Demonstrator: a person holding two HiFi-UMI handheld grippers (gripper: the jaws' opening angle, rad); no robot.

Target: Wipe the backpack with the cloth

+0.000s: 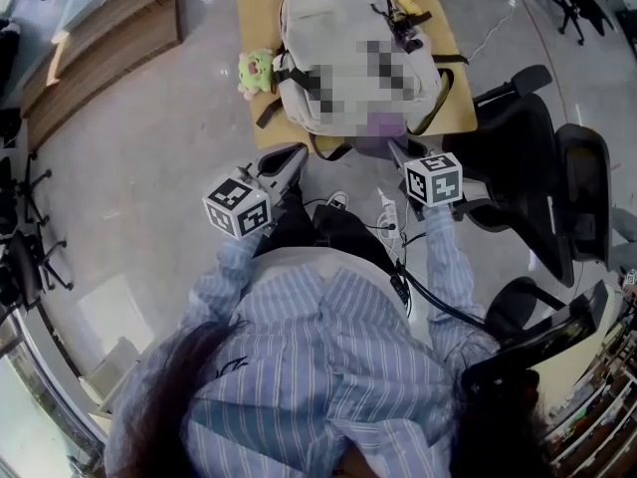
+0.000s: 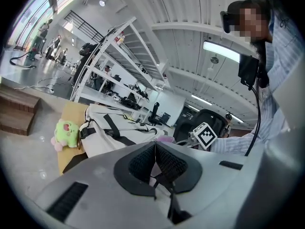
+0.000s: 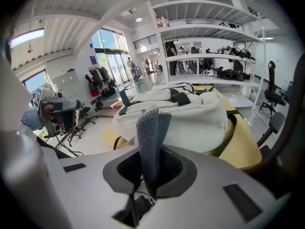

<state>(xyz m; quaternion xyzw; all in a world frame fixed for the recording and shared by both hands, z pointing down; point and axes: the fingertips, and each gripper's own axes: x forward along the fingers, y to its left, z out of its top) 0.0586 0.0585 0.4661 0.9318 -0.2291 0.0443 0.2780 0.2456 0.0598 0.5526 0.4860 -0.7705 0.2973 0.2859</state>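
Where right gripper (image 3: 150, 168) pinches it, cloth (image 3: 151, 130) is hidden.

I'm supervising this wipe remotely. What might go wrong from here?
The cloth is held in the right gripper by one narrow fold, so rubbing may pull it free. The backpack lies unheld on the small table, the left gripper shut and off it; a push might slide it. The green plush at its side could snag.

The backpack (image 1: 328, 28) is cream with black straps (image 2: 112, 127). The cloth (image 3: 151, 142) is purple-grey. The plush toy (image 1: 256, 71) is green, the table (image 1: 257, 8) tan, the shirt (image 1: 328, 357) blue-and-white striped.
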